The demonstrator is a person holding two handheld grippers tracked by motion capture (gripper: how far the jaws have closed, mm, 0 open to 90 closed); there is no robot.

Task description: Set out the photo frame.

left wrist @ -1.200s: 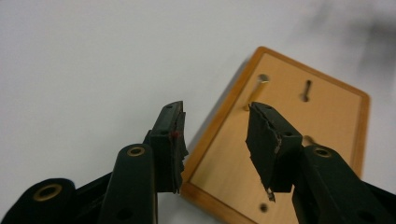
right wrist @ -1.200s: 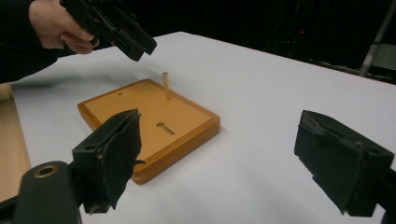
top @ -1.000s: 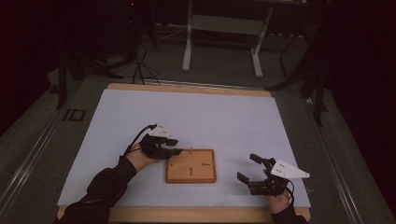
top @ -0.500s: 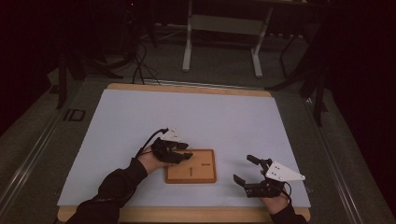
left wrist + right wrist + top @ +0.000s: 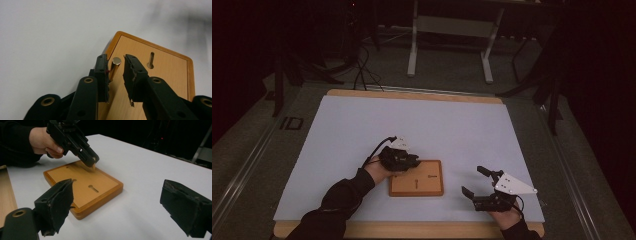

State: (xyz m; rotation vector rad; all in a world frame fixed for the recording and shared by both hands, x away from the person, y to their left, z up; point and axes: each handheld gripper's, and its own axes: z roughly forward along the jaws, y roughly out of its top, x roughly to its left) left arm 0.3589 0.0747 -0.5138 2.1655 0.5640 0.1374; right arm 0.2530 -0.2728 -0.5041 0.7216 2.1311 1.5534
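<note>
Left gripper (image 5: 116,65) jaws had just been closing around the pin (image 5: 115,65) on the board (image 5: 160,82), not yet pinching; right gripper (image 5: 479,184) idled wide open, empty — best to centre the pin before squeezing.

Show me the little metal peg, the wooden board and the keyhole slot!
peg (image 5: 116,61): left gripper view, on its round shiny top, between the jaws.
board (image 5: 432,186): high view, on its bare top face.
slot (image 5: 150,60): left gripper view, on its narrow upper part.
</note>
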